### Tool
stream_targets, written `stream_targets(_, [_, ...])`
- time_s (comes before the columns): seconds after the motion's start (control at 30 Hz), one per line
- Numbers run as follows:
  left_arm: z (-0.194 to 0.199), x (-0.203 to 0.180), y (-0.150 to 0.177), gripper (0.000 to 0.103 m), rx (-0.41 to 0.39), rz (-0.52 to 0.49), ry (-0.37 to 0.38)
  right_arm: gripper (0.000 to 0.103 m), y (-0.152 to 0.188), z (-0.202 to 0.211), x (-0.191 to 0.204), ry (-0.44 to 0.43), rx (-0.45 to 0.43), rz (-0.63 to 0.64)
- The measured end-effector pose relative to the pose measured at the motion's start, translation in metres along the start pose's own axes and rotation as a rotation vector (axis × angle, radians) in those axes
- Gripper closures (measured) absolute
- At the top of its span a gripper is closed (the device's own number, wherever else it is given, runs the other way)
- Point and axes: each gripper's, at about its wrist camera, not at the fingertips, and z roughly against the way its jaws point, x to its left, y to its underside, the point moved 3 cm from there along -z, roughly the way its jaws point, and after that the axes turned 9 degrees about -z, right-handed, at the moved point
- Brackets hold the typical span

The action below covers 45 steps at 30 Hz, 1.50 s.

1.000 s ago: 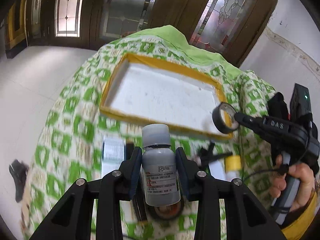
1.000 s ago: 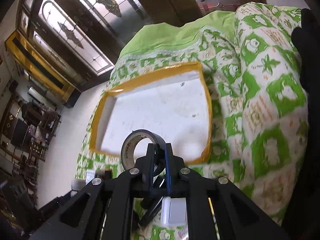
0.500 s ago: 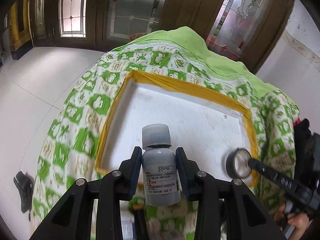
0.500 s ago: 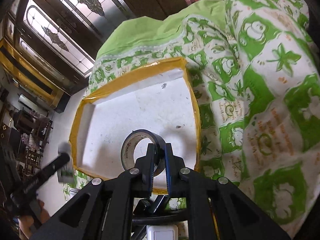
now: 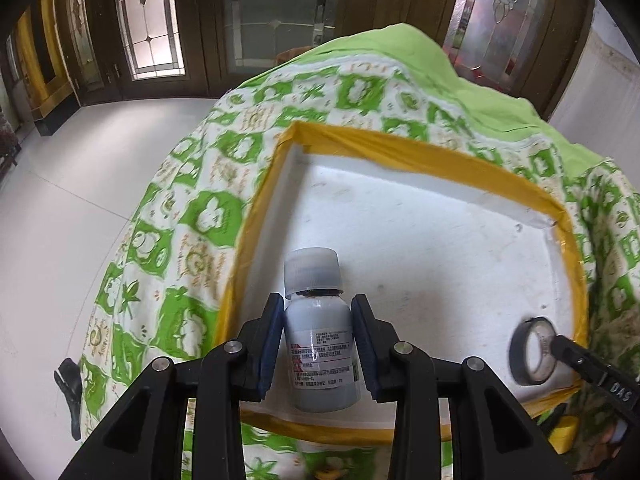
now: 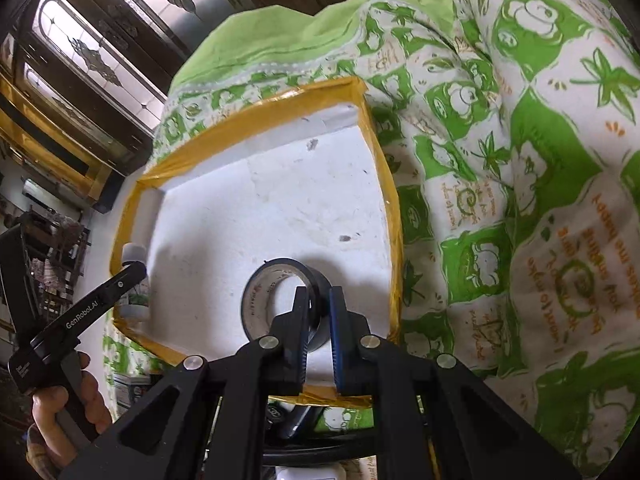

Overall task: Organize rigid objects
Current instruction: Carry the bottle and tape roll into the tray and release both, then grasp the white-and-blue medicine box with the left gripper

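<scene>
Gripping a small grey bottle (image 5: 320, 344), the left gripper (image 5: 318, 344) has both blue pads (image 5: 269, 344) pressed on the bottle's sides; white cap points away from camera, printed label faces up. Bottle hangs over the near-left corner of the white foam tray (image 5: 440, 240), whether it touches the floor of it, cannot tell. Right gripper (image 6: 319, 320) fingers are clamped together on the wall of a black tape roll (image 6: 280, 296): one finger inside the hole, one outside. Roll stands on edge, hole facing the camera, over the tray's near-right part, close to the right rim; a shadow sits on the foam right behind it. In the left wrist view the same tape roll (image 5: 534, 350) shows near the tray's near-right corner with the right gripper's tip on it. In the right wrist view the bottle (image 6: 134, 280) shows at the tray's near-left corner, partly hidden by the left gripper's finger (image 6: 100, 304), and a hand (image 6: 64, 408) wraps that gripper's handle. Tray has yellow tape round the rim (image 6: 248, 116), a few dark specks on the foam, nothing else inside. Tray sits on a green-and-white patterned cloth (image 6: 520, 160) bunched up on the right. Beyond the cloth: white floor (image 5: 80, 180), dark wooden doors with leaded glass (image 5: 156, 20).
</scene>
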Motion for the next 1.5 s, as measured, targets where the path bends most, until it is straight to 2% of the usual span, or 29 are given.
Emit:
stream_targets(0.1, [-0.002,0.006,0.005,0.067,-0.003,0.012,0.004,0.094,0.000,-0.002,0.000,0.001,-0.003,-0.005])
stream_targets(0.27, [0.001,0.000,0.007,0.066,-0.001,-0.024,-0.026,0.094,0.001,-0.001,-0.003,-0.006,-0.017,-0.016])
stream_targets(0.4, [0.014,-0.004,0.014,0.050,-0.019,-0.041,-0.026,0.092,0.003,0.006,-0.007,-0.018,-0.032,-0.020])
stream_targets(0.53, [0.045,-0.007,0.029,0.034,-0.072,-0.036,-0.016,0.087,0.005,0.017,-0.008,-0.038,-0.060,-0.015])
stream_targets(0.63, [0.072,-0.009,0.051,0.024,-0.114,-0.013,0.004,0.082,0.011,0.026,-0.005,-0.027,-0.094,0.019])
stream_targets(0.7, [0.088,-0.011,0.071,0.022,-0.131,-0.002,0.015,0.073,0.014,0.032,-0.003,-0.013,-0.121,0.038])
stream_targets(0.8, [0.103,-0.015,0.108,0.021,-0.142,0.009,0.022,0.071,0.019,0.040,-0.004,-0.011,-0.148,0.044])
stream_targets(0.9, [0.108,-0.014,0.141,0.020,-0.100,0.056,0.034,0.071,0.022,0.047,-0.006,-0.014,-0.165,0.047])
stream_targets(0.97, [0.113,-0.013,0.145,0.020,-0.114,0.098,0.053,0.071,0.025,0.051,-0.007,-0.006,-0.181,0.054])
stream_targets(1.07, [0.119,-0.015,0.146,0.020,-0.144,0.101,0.030,0.068,0.032,0.057,-0.008,0.004,-0.198,0.067])
stream_targets(1.3, [0.106,-0.010,0.160,0.020,-0.065,0.168,0.070,0.060,0.056,0.081,-0.018,-0.067,-0.199,0.054])
stream_targets(1.5, [0.110,-0.005,0.169,0.020,-0.068,0.219,0.098,0.049,0.083,0.103,-0.023,-0.108,-0.194,0.062])
